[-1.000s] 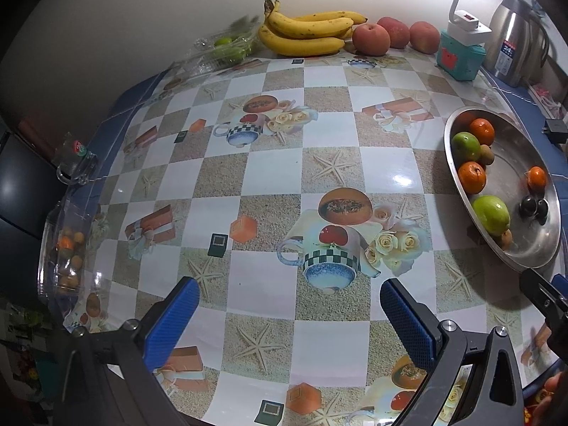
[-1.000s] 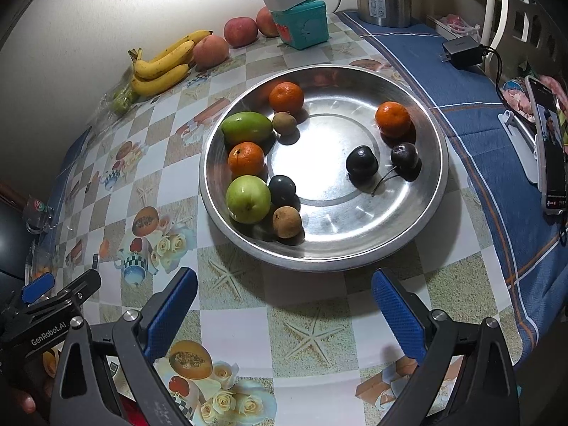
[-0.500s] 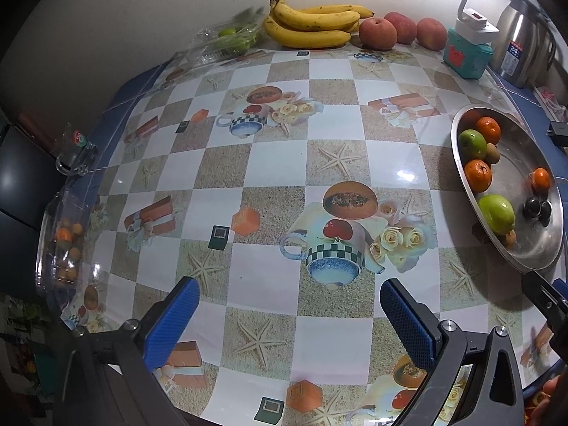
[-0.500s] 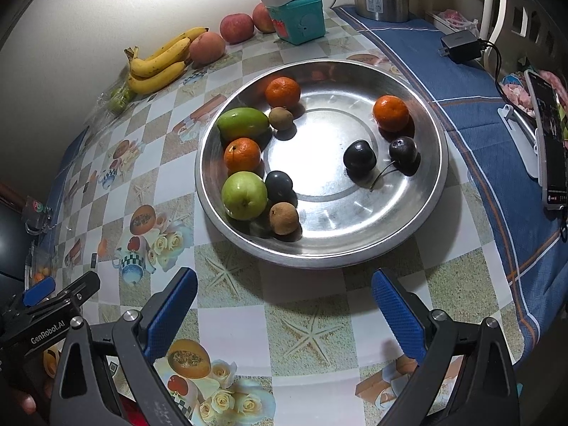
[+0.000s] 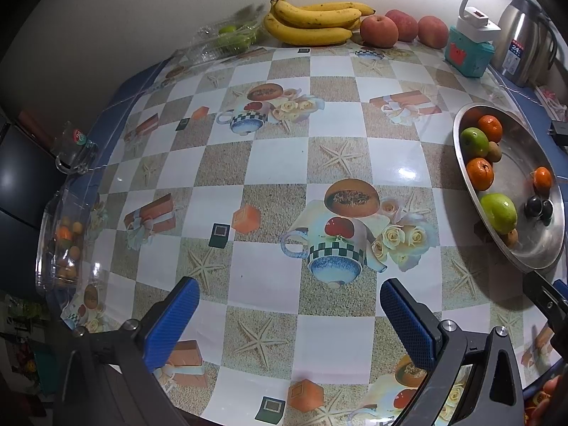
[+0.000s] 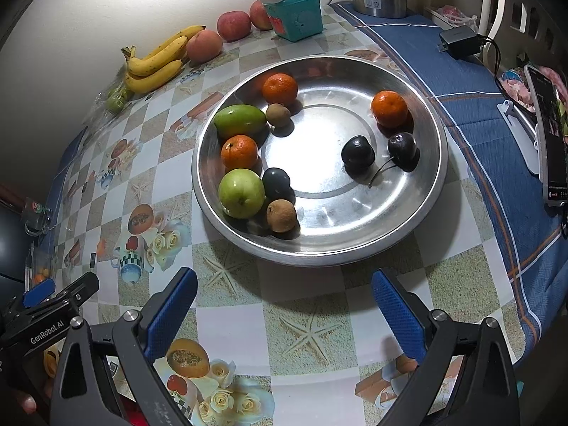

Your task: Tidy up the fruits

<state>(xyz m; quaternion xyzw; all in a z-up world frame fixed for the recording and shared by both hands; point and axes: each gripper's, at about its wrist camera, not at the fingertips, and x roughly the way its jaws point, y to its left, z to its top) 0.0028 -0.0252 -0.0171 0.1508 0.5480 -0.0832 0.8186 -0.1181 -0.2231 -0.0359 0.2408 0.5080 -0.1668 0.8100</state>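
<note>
Right wrist view showed the right gripper (image 6: 284, 310) held above the tablecloth (image 6: 312, 323), its blue fingers (image 6: 170, 314) spread wide with nothing between them. Straight ahead at 12 o'clock sat the metal tray (image 6: 355, 227) — near the fingertips but apart from them. Within the tray, at its 9 o'clock side, lay a green mango (image 6: 239, 120), an orange (image 6: 239, 152) and a green apple (image 6: 241, 193) in a row, the orange touching the apple. A dark plum (image 6: 276, 181) rested just beside the apple, and a brown longan (image 6: 281, 215) sat at 6 o'clock of the plum. A second orange (image 6: 279, 88) lay at the tray's 11 o'clock, with another longan (image 6: 278, 115) just beside the mango. At 2 o'clock of the tray's middle was a third orange (image 6: 389, 109); two dark cherries (image 6: 358, 152) lay near it, stems trailing.

Left wrist view showed the left gripper (image 5: 289, 319) also spread wide and holding nothing, over the checked cloth. The tray (image 5: 543, 252) stood at its 2 o'clock, well apart. Along the wall at 12 o'clock lay bananas (image 5: 312, 23) touching a peach (image 5: 378, 31), then two more peaches, a teal box (image 5: 468, 53) and a steel kettle (image 5: 520, 49). A clear pack of green fruit (image 5: 227, 37) sat at 11 o'clock — contents blurred. At 9 o'clock, at the table's edge, a clear tub (image 5: 60, 241) held small orange fruit.
</note>
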